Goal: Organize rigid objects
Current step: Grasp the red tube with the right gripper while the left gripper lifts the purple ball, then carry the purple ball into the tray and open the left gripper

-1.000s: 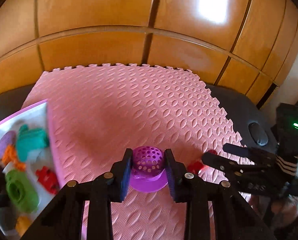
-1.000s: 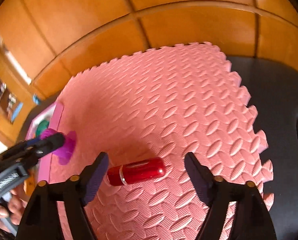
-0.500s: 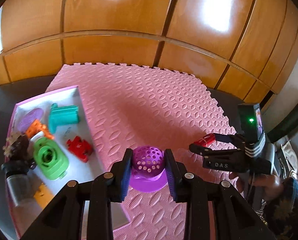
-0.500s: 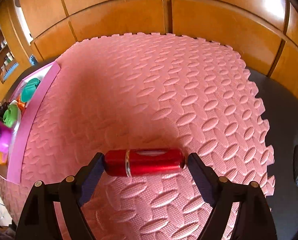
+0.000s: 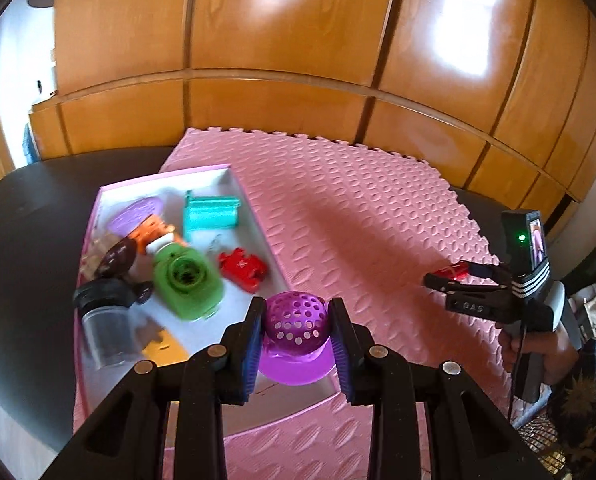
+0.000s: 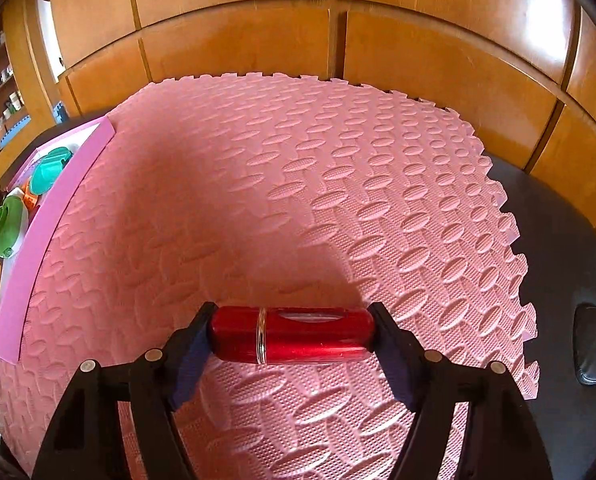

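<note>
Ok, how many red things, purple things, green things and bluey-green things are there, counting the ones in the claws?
Red: 2, the puzzle piece in the box and the tube in the right claw.
Purple: 2, the flat oval in the box and the holey ball in the left claw.
Green: 1, the round toy.
Bluey-green: 1, the ridged block.
Total: 6.

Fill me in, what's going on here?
A person is sorting small objects into a pink tray using two handheld grippers. The left gripper holds a purple perforated ball over the tray's near end, above toys already inside. The right gripper is shut on a red tube, gripped end to end above the pink foam mat, to the right of the tray. Neither object has been dropped in yet.
</note>
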The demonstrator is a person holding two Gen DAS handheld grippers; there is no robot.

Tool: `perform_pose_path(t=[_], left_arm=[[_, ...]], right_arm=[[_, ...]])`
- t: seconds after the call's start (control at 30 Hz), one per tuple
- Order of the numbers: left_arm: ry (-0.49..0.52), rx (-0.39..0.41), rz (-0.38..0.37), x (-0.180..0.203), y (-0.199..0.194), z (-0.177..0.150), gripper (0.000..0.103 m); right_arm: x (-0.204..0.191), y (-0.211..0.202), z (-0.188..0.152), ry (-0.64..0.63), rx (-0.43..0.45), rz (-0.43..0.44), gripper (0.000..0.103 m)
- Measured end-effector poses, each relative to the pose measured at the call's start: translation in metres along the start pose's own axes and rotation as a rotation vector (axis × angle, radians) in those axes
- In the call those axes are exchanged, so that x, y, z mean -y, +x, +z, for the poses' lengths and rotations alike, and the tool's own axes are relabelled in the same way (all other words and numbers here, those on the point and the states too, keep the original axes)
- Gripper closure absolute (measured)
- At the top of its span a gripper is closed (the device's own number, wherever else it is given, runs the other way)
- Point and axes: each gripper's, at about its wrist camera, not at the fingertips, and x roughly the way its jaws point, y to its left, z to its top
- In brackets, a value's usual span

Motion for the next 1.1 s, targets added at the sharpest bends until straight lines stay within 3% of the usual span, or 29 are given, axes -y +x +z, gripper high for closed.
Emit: perform_pose_path(t=[0.67,0.83,0.97,1.1], left_arm=[[-0.019,0.028,0.037,-0.019,-0.020,-0.016,0.071],[-0.067,0.027,0.019,-0.039,-0.027,-0.023,0.071],[-0.152,0.014,-0.051,-0.062,-0.027,-0.024,0.071],[-0.134,0.012,-0.073,-0.061,-0.018,-0.018,0.071]], right_arm=[[-0.002,-0.005,-0.004,0.001,0.041,-0.015,0.028],[-0.002,-0.005,-0.004,0.002,0.040,-0.014,0.028],[-0.002,-0.005,-0.004,-0.001,0.040,-0.017,0.028],[-0.002,-0.005,-0.004,-0.003,0.040,-0.019,0.028]])
